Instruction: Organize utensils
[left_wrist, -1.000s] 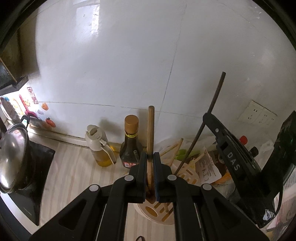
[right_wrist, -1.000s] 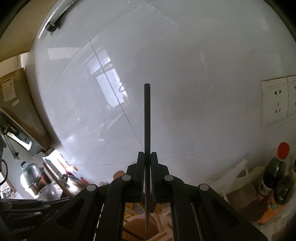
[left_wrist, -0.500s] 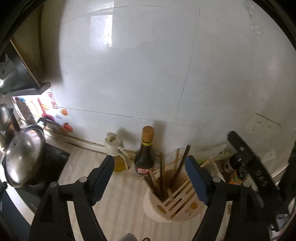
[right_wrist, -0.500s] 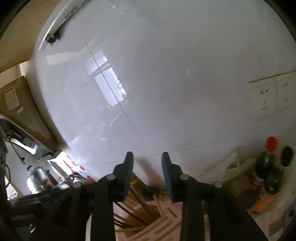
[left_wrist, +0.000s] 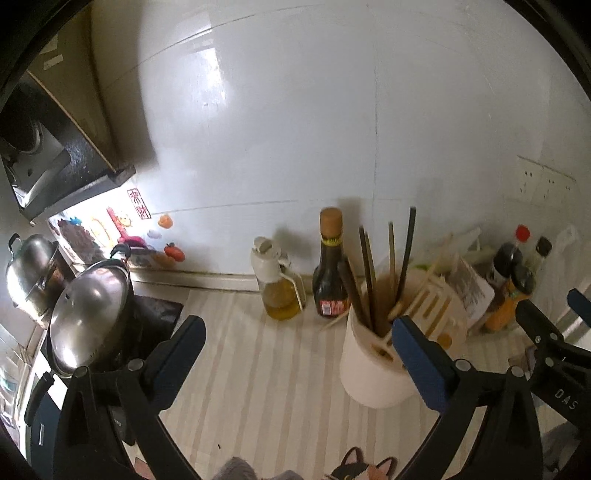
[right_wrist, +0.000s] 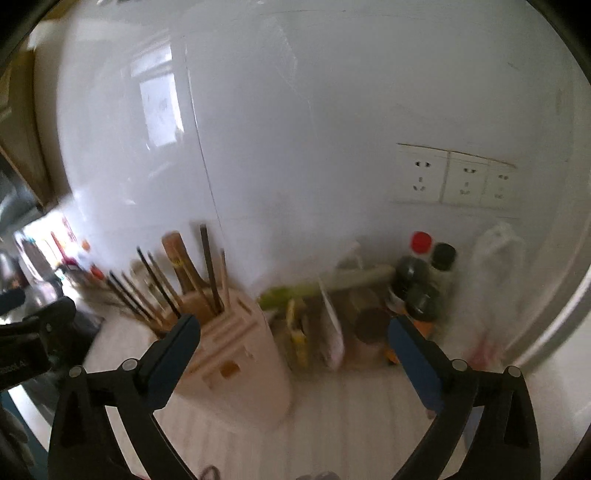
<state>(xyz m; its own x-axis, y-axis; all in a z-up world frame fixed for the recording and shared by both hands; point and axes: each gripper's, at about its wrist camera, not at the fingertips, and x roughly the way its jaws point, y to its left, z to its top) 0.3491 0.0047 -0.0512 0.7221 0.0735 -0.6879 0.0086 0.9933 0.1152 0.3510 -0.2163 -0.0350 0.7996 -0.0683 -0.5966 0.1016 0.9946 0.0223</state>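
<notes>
Both claws are spreading wide with nothing between their pads: the left gripper (left_wrist: 297, 334) over the striped counter (left_wrist: 258, 369), the right gripper (right_wrist: 293, 332) alongside. Chopsticks (left_wrist: 384, 273) stand upright in the white holder (left_wrist: 369, 373), beside a dark bottle (left_wrist: 330, 273).

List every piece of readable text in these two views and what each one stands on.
"DAS": white letters on the right gripper, seen from the left wrist view.
"來財": red sticker on the wall.
Dark sauce bottle: label print too small to read.
Printed packet: too blurred to read.
Right wrist view: nothing legible.
</notes>
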